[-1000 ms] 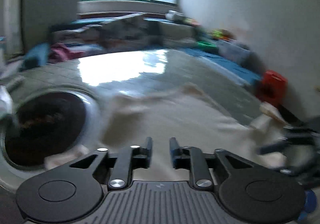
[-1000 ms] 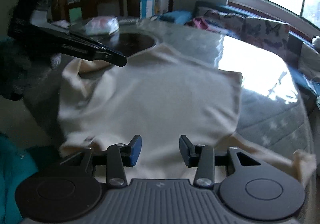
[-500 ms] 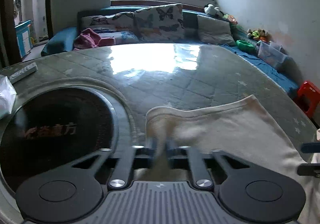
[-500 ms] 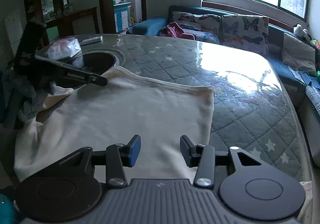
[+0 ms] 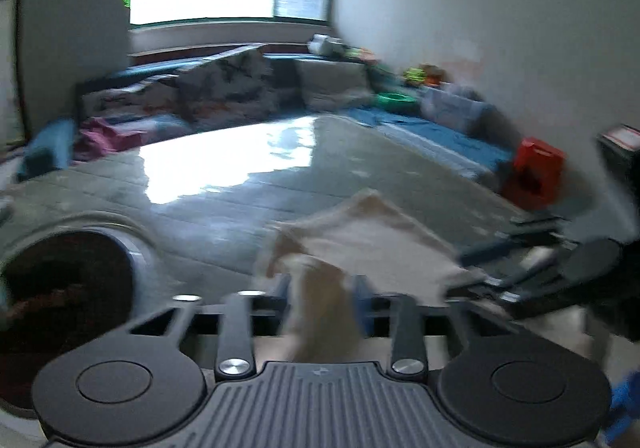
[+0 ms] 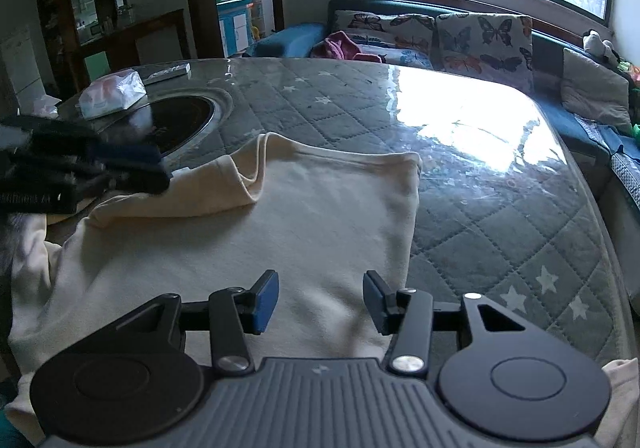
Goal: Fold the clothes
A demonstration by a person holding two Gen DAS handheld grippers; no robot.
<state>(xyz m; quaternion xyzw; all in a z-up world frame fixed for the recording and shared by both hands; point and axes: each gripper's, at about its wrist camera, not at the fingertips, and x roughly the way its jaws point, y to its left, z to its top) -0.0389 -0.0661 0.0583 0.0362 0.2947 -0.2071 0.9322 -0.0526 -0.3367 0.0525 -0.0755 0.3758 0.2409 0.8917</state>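
A cream garment (image 6: 288, 232) lies spread on the quilted table top (image 6: 500, 215), its left part folded over onto the body. My left gripper (image 5: 322, 302) is shut on a bunched fold of the cream garment (image 5: 320, 304); the view is blurred. It also shows at the left edge of the right wrist view (image 6: 132, 171), holding the fold above the cloth. My right gripper (image 6: 320, 302) is open and empty, just above the garment's near part. It shows blurred at the right of the left wrist view (image 5: 492, 280).
A round dark inset (image 6: 180, 119) sits in the table at the left, with a tissue pack (image 6: 112, 93) and a remote (image 6: 168, 71) beyond it. A sofa with butterfly cushions (image 6: 460, 35) runs behind the table. A red stool (image 5: 536, 171) stands at the right.
My left gripper has carried the held fold to the right, over the garment's body. The right gripper has stayed open over the near part of the garment.
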